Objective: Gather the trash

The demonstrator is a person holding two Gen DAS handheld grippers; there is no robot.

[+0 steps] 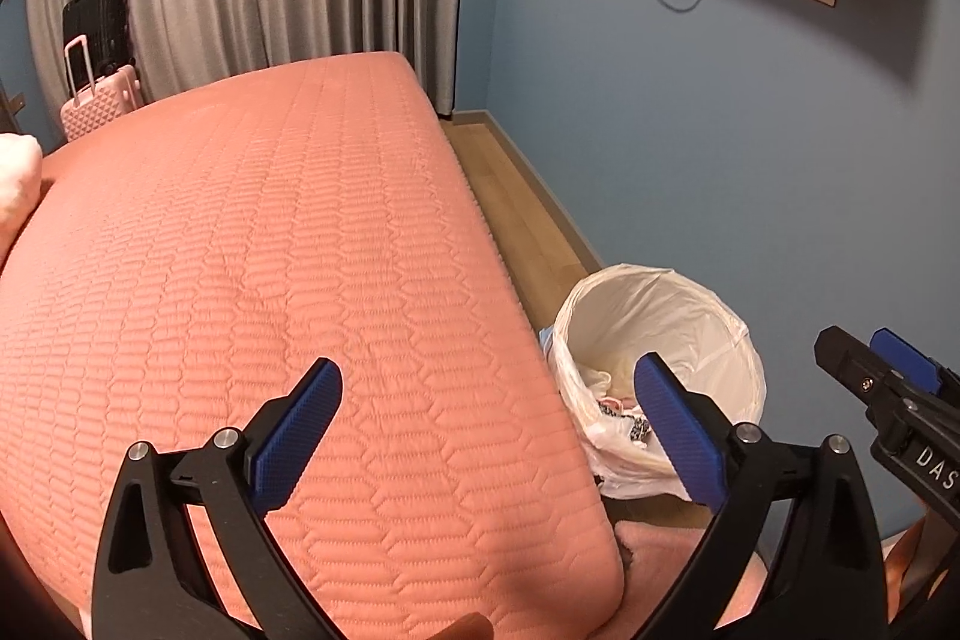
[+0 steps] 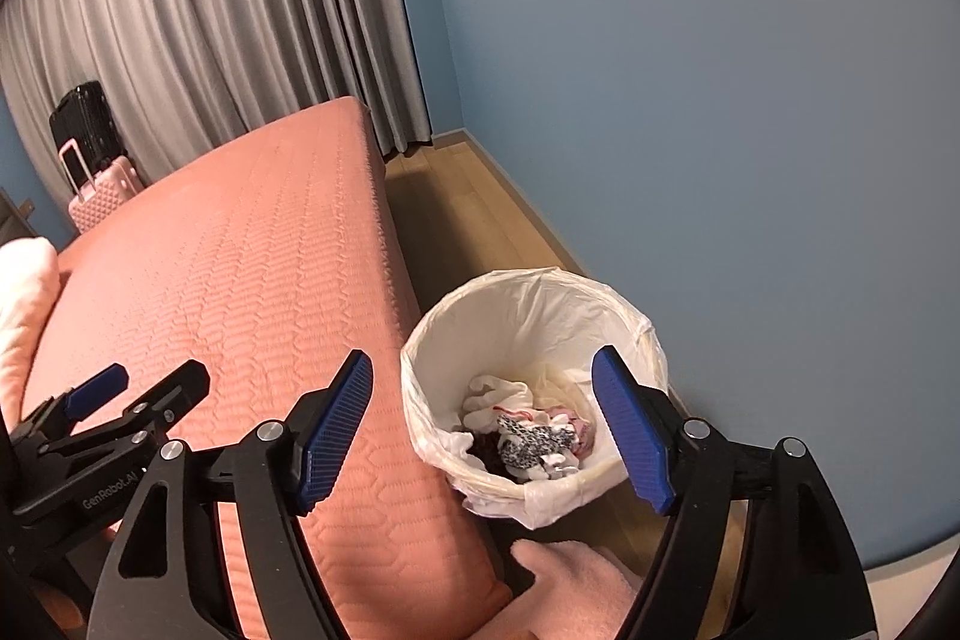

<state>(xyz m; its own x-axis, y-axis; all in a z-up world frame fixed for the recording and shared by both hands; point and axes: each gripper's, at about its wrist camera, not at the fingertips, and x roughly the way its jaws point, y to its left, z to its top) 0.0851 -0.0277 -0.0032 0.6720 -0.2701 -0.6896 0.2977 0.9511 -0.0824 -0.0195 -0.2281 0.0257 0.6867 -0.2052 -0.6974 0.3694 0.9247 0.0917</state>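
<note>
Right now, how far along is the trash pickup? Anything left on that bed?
Mostly done, it seems. Crumpled trash already lies in the lined bin on the floor beside the bed. Nothing is in hand: the left tongs and right tongs both stand open and empty. No litter shows on the visible stretch of the bed; a pale bundle at its edge is too unclear to judge.
</note>
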